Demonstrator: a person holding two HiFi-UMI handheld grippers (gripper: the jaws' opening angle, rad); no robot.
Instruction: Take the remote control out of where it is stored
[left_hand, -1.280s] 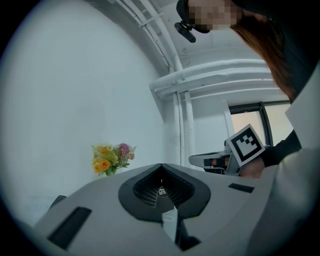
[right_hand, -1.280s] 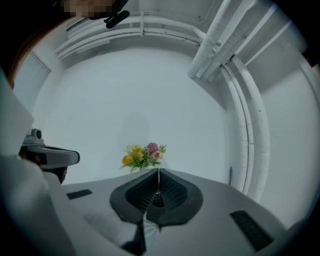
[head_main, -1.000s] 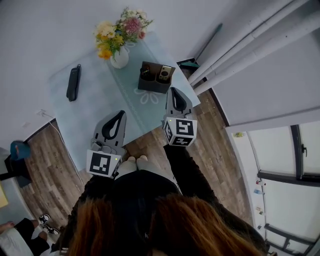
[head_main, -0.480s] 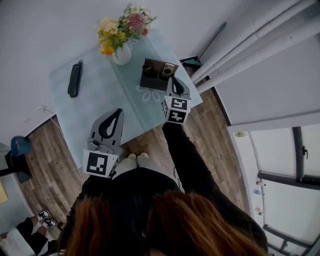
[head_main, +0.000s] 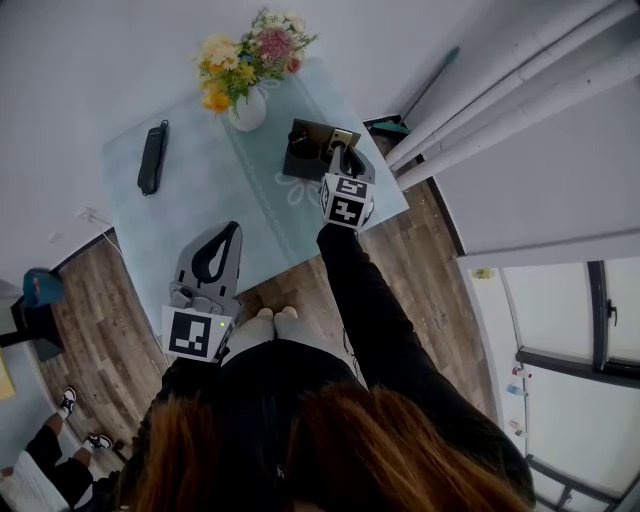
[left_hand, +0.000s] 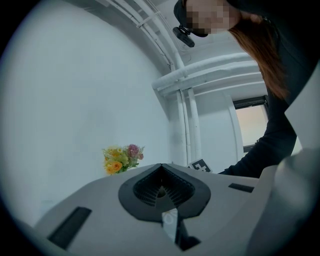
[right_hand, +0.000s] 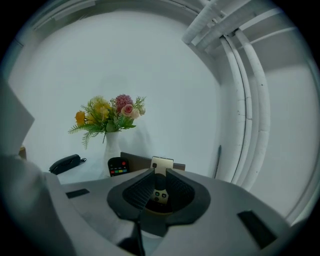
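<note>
1. Table (head_main: 200, 230), pale blue cloth. It carries every item below except the grippers.

2. Left gripper (head_main: 232, 230), over the table's near edge, left of centre. Jaws pressed together with nothing between them (left_hand: 161, 167). It has kept its place over the last second and is idle.

3. Right gripper (head_main: 342, 158). A second ago it hung over the near right corner. It has since gone forward and down to the holder at the far right of the table. Its jaws, which were tight together, have just been opening and now stand slightly apart (right_hand: 159, 172). The pale remote shows in the gap, and the pads do not yet appear to press on it.

4. Bouquet (head_main: 245, 55) in a white vase (head_main: 247, 112), far centre, just left of the holder. Unmoved.

5. Holder (head_main: 305, 165), a dark open-topped box with upright compartments, far right. This is the storage place.

6. Black handset (head_main: 152, 157), lying flat at far left, well apart from the rest.

7. Pale remote (right_hand: 162, 163), upright in the holder's right compartment (head_main: 343, 137). It is still stored and is the likely target.

8. Black remote (right_hand: 118, 167), with coloured buttons, upright in the left compartment.

Status: the approach looks complete. What remains is to close the jaws and lift straight up, and a grip set too high risks tipping the holder.
</note>
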